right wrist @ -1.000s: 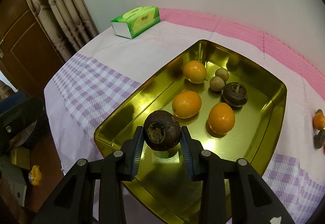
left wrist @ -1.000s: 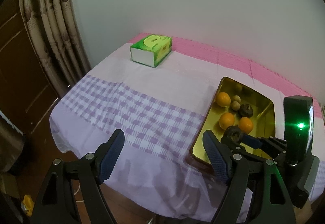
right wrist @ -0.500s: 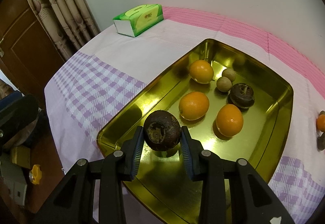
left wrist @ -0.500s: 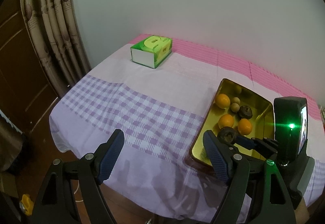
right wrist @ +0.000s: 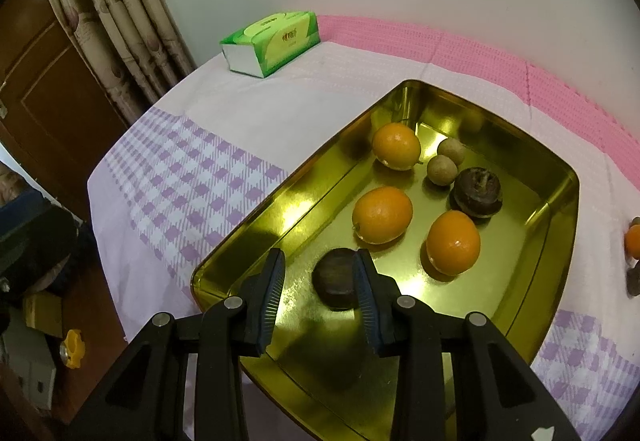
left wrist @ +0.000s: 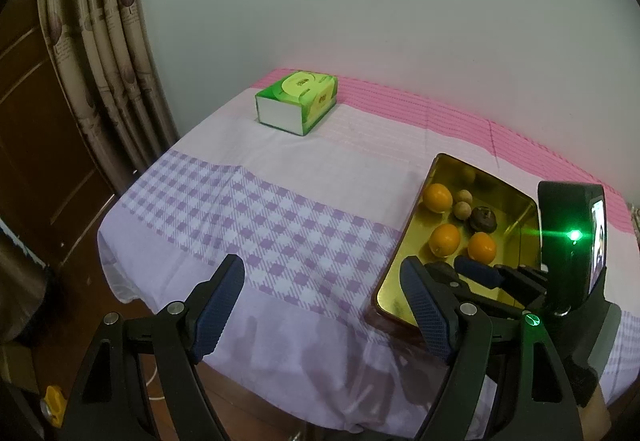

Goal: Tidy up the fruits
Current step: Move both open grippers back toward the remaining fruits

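My right gripper (right wrist: 320,256) has its jaws parted around the dark fruit (right wrist: 335,284) in the tray (right wrist: 280,217). My left gripper (left wrist: 320,265) has its jaws wide.

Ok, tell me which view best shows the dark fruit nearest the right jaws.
The right wrist view. The dark fruit lies in the tray between the right gripper's open jaws, with only its right edge covered. The left wrist view shows nothing clear of it; gripper parts cover that spot.
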`<state>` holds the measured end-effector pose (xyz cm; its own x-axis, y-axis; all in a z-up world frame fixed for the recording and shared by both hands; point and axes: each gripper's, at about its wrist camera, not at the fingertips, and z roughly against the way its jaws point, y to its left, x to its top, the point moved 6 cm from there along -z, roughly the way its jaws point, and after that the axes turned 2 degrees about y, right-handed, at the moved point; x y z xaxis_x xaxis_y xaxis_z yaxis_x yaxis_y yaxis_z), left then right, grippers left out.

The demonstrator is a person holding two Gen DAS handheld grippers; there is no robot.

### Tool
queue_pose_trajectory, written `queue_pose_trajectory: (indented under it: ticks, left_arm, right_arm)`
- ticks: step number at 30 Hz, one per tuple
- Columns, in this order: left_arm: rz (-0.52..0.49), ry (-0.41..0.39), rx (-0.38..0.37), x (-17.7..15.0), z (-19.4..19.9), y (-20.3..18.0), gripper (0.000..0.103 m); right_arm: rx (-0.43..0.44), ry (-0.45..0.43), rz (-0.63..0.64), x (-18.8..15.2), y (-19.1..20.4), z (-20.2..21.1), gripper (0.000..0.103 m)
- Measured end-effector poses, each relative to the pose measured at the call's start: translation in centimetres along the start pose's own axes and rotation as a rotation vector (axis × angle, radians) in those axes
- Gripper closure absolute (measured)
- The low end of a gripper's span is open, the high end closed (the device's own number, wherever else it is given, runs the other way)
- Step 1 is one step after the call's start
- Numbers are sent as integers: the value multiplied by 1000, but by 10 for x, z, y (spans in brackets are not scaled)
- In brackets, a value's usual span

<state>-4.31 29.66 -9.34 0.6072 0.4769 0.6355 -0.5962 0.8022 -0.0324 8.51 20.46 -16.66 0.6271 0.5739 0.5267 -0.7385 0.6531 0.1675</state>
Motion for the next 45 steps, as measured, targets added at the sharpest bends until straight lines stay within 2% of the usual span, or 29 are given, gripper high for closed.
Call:
queue_pose_trajectory:
  ticks: [12,20,24,30,41,45]
  left_arm:
    - [-18,2,6,-1,-2,-2,22]
    - [-47,6,18,-4,-3,-7,22]
    - [-66,4,24,-5,-3,-11,22]
    - [-104,0,37,-8,-2,-20,21]
    - [-179,-12,48,-14,-1,-37,18]
    - [-215,-10,29,-17,-1,-47,18]
  right_arm:
    - [29,-90,-75,3,-17,27,69]
    - [11,-143,-148,-16,-50,55,69]
    - [-41,-165,-189,-33,-81,71,69]
    - [-145,-167,-342,-72,-157,89,68]
    - [-411,-131,-539,-153,-283,114,66]
    - [-470,-117,-601,-174,-321,124,65]
